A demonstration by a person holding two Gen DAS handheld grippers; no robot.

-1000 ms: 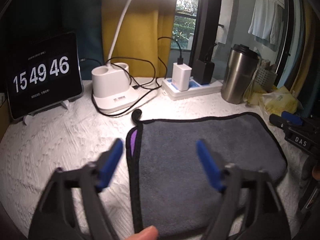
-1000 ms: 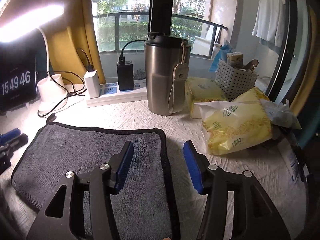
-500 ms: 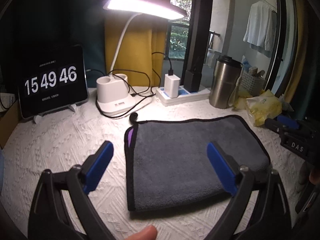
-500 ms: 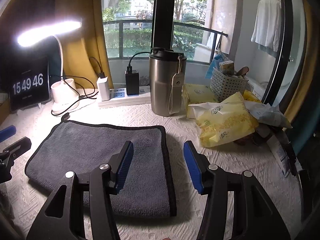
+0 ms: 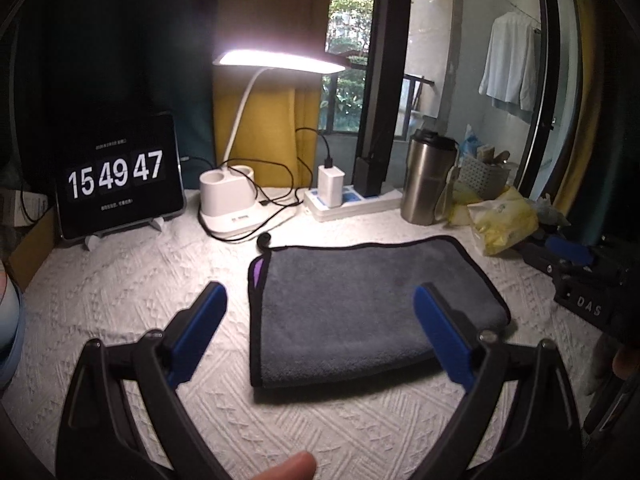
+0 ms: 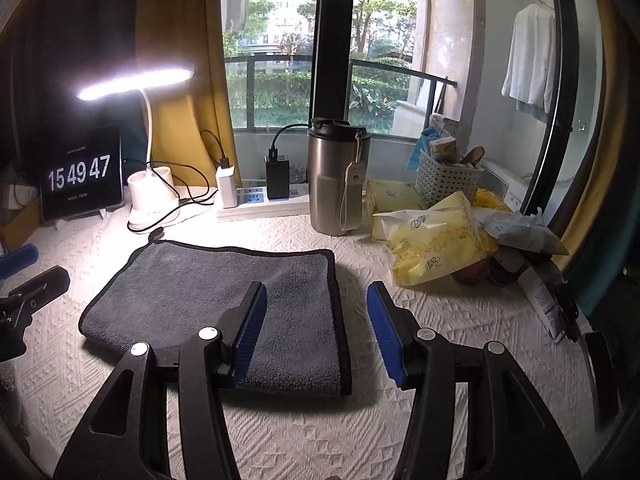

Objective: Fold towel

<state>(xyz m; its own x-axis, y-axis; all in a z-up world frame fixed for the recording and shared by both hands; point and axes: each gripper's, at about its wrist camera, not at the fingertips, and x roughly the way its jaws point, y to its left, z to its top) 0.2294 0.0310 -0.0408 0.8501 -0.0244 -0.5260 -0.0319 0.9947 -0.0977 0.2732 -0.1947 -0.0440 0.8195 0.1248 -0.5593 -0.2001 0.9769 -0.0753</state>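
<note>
Blue-padded fingers of the left gripper point(image 5: 320, 332) stand wide apart above the near edge of the grey microfibre towel with black piping point(image 5: 364, 308), gripping nothing. The right gripper point(image 6: 316, 332) likewise hangs with its pads parted and empty, one finger over the towel's right side, the other over the white textured table cover point(image 6: 304, 432). Both tools appear held clear of the cloth, probably because the fold is judged complete: the towel lies flat in a doubled rectangle at mid-table, a sliver of purple showing at its left edge.

Beyond it, the white desk lamp with a curved neck point(image 5: 230, 200) lights the work area. The black tablet showing a clock point(image 5: 118, 178) stands propped at far left, seemingly to time the recording. The white power strip with chargers point(image 5: 352, 200), the steel tumbler with a black lid point(image 6: 338, 184) and the yellow tissue packs point(image 6: 432, 244) sit along the back and right, well apart from the towel.

Compared with a second ago, both grippers have drawn back and up, so more of the table shows around the towel. The left gripper's fingers stand farther apart than before. The clock has advanced from 15 49 46 to 15 49 47. The towel itself has not shifted.
</note>
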